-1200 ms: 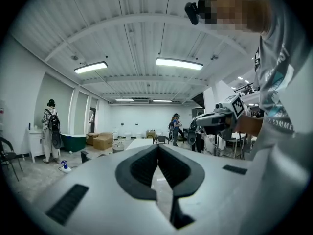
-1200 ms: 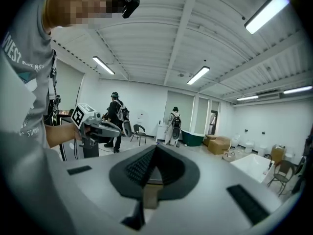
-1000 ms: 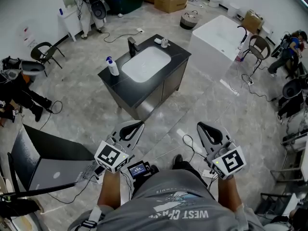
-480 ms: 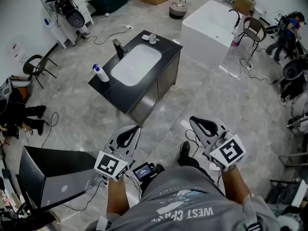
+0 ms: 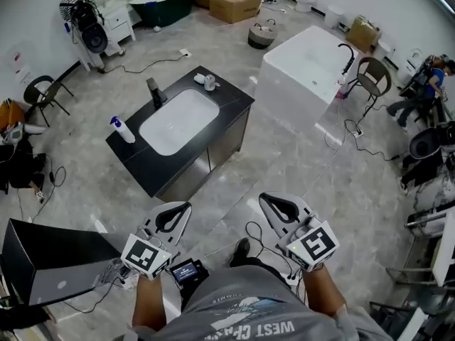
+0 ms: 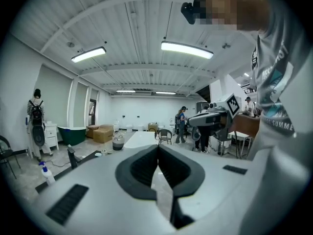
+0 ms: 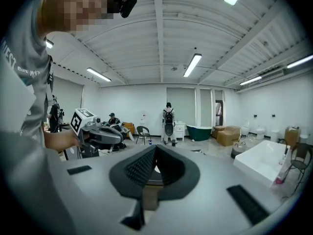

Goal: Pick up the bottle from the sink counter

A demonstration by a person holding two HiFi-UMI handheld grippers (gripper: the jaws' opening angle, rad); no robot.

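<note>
The bottle (image 5: 122, 130) is small and white with a blue pump top. It stands up straight near the left end of the black counter (image 5: 146, 168), just beside the white sink (image 5: 174, 121). The tap (image 5: 154, 91) is on the far side of the sink, apart from the bottle. A small pale thing (image 5: 209, 82) sits at the far right corner, too small to tell what it is.

The bottle looks like plastic, so it is likely light and a bit smooth. It may slip if the hold is weak, and its sides may give a little if it is squeezed too hard. It is tall and thin, so a bump near the top could knock it over. The best place to take it looks like the middle of the white body, under the blue top. The pump top is a poor place to grab, because it may push down or turn.

The left claw (image 5: 181, 210) is shut tight with nothing in it. The right claw (image 5: 269, 200) also looks shut, and it holds nothing. Both are held low in front of the person, well apart from the counter, with bare floor between. A claw will have to open wide before it can go around the bottle.
</note>
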